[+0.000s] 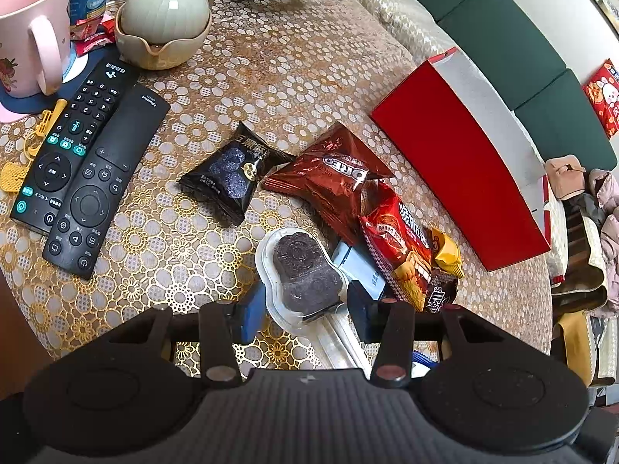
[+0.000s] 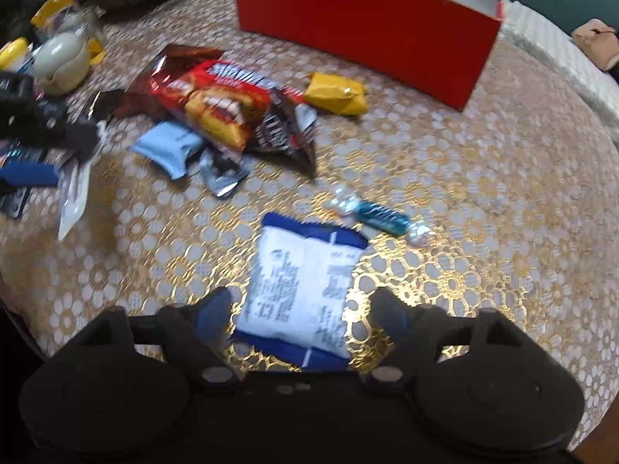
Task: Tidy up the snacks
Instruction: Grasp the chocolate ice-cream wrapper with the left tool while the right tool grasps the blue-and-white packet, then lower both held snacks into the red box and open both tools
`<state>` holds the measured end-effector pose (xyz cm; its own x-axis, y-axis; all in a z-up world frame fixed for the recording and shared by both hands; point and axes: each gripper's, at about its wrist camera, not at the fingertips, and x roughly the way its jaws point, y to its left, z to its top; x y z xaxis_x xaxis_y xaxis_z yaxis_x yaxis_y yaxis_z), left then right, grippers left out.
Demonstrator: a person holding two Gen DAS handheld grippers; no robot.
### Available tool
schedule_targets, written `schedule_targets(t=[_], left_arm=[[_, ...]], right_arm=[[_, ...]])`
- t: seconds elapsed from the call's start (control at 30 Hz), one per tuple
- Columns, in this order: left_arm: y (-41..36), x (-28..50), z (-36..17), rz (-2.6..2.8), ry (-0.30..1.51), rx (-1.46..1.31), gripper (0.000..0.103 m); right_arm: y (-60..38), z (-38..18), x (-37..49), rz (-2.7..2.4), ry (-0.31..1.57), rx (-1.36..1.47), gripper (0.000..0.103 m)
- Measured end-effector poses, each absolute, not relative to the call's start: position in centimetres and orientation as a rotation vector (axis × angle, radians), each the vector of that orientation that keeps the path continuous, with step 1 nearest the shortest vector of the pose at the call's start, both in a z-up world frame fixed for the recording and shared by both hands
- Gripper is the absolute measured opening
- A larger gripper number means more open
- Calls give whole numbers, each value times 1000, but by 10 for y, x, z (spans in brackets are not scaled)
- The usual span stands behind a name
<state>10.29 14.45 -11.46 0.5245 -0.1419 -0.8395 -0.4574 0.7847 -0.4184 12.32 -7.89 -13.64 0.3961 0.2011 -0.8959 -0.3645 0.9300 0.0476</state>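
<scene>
Risk runs from the biggest thing down. Largest is the round bench (image 1: 294,77) under its gold-and-white lace-pattern cover, crowded on one side with two black remote controls (image 1: 85,162), a pink mug (image 1: 31,34) and a pale green ceramic pot in a beige bowl (image 1: 164,27); a careless sweep there could knock the mug or push a remote off the rim. Next, the tall red cardboard box with a white inside (image 2: 367,23) stands open at the far edge, and I take it for the place the snacks are meant to go. It looks light, so a packet pushed against its wall could tip it or slide it off the bench.

The heap of packets, among them a brown Oreo bag (image 1: 329,181), a red-and-yellow biscuit bag (image 1: 402,247) and a black foil pouch (image 1: 232,174), overlaps, so pulling one may drag its neighbours.

The left gripper (image 1: 305,309) has its blue pads on either side of a clear plastic blister tray holding a dark moulded cake (image 1: 301,270). Whether they press on it I cannot tell; slick plastic could slip or the tray crack under a hard squeeze.

The right gripper (image 2: 305,317) stands spread, with a flat white packet edged in blue (image 2: 301,290) lying on the bench between the fingers and untouched. Closing off-centre would crumple it or pinch the cover. A small blue-wrapped candy (image 2: 379,216) lies just beyond.
</scene>
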Motion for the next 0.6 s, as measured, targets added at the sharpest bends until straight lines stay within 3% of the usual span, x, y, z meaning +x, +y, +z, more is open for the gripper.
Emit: schedule_targets(t=[0.03,0.07,0.17,0.6], left_arm=[[144,103,-115,205,1021,-667,45],[143,103,-115,204,1023,-663,45],[140,103,-113,197,1021,-651,45],[112,113,-73,116,972,-552,45]], right_arm=[[-79,-136,123,360,1102,-167,68],[-79,-135,121,372,1091,-165,56],[-78,-133,118,377,1075,-172,48],[-107,-79,126,399,949,-25,46]])
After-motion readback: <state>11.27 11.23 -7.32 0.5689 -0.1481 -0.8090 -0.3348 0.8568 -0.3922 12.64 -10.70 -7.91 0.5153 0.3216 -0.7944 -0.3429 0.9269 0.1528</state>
